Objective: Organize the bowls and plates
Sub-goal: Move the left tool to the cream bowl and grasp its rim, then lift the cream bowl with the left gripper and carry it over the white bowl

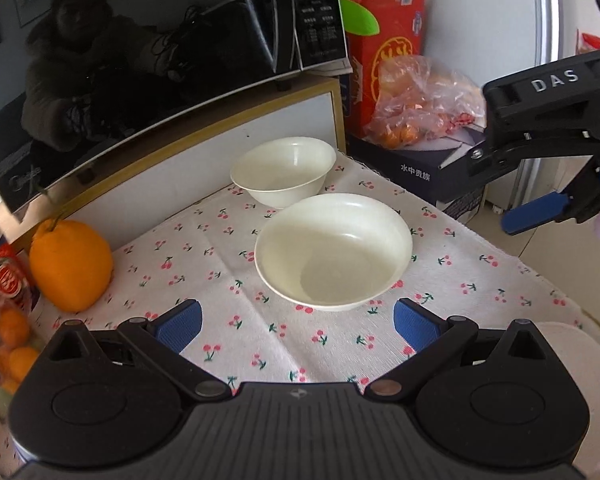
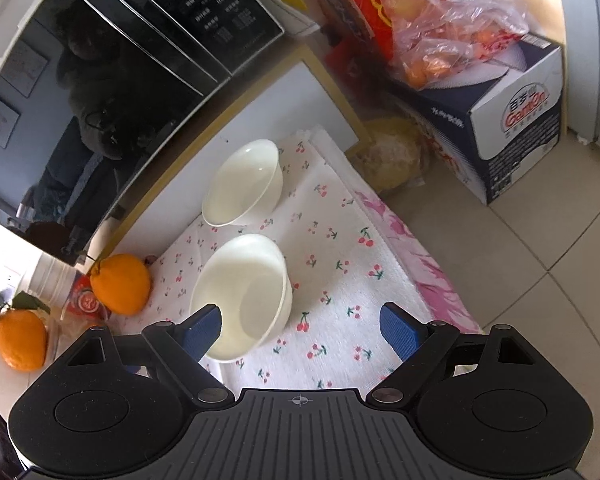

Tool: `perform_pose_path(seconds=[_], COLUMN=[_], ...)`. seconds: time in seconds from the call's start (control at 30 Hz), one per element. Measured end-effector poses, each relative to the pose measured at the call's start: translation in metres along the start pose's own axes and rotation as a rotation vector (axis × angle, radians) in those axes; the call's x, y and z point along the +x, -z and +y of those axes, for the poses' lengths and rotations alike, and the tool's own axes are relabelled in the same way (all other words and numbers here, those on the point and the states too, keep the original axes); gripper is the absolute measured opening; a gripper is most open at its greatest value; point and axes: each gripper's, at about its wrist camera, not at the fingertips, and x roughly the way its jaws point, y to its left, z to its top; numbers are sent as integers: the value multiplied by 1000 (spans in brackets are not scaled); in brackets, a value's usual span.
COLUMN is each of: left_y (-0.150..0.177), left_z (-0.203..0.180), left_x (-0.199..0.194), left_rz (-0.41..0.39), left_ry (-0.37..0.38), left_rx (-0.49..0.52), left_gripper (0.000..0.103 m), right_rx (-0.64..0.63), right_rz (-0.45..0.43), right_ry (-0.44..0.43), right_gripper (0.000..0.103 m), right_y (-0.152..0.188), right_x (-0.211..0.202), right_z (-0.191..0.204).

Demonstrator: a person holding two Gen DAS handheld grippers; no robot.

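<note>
Two white dishes stand on a cherry-print cloth [image 1: 204, 264]. The deeper bowl [image 1: 284, 170] is at the back and the wider shallow bowl [image 1: 334, 250] is just in front of it. My left gripper [image 1: 298, 328] hangs open a little short of the shallow bowl, with nothing between its pads. In the right wrist view the far bowl [image 2: 246, 182] and the near bowl [image 2: 244, 292] line up. My right gripper [image 2: 302, 332] is open above the cloth. Its left finger [image 2: 204, 330] overlaps the near bowl's rim; contact cannot be told. One blue finger [image 1: 536, 212] of it shows at the left wrist view's right edge.
A black microwave [image 1: 160, 60] on a white cabinet stands close behind the bowls. A large orange fruit [image 1: 70, 264] sits left of the cloth. A bag of oranges [image 1: 420, 100] lies on a navy box [image 2: 500, 120] to the right. A tiled floor [image 2: 540, 280] lies beyond the cloth's right edge.
</note>
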Motion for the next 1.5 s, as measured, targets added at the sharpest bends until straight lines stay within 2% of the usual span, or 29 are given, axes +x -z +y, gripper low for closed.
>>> perform_pose_path(seconds=[0.27,0.5,0.73,0.8,0.9,1.07,1.1,1.17,1.33,1.5], left_y=[2,-4,-5,-5,-7,-10,-10,-11,-13,-14], left_z=[2,-1,-6,-4,1,1,0,-3,-5,-6], left_x=[26,40,51,54,56,51,50,48,54,52], left_rz=[35,89,117,111,125,109,110,107,111,104], left_ry=[-1,93,111,126,154,172,176,172,159,158], left_rx=[56,152,198,189,145,149,151,165,186,190], left_gripper=[102,102,97,96,91,83,81,80,79,79], right_rx=[-4,8,24,25,35,37,31,11,-36,-47], right_rz=[24,22,3,4,-5,-17,-20,-22,-26,-30], right_ry=[-32,-104,-129,-124,-126,-142,-143,-142,-111,-107], right_gripper=[88,88,87,83,69,37,35,22,18,17], right_y=[-5,-11,-12,-13,-13,-14,-13,-13,-10,-10], right_x=[33,47,55,57,59,58,57,57,56,53], right_z=[-4,-8,-6,-7,-8,-7,-6,-4,1,1])
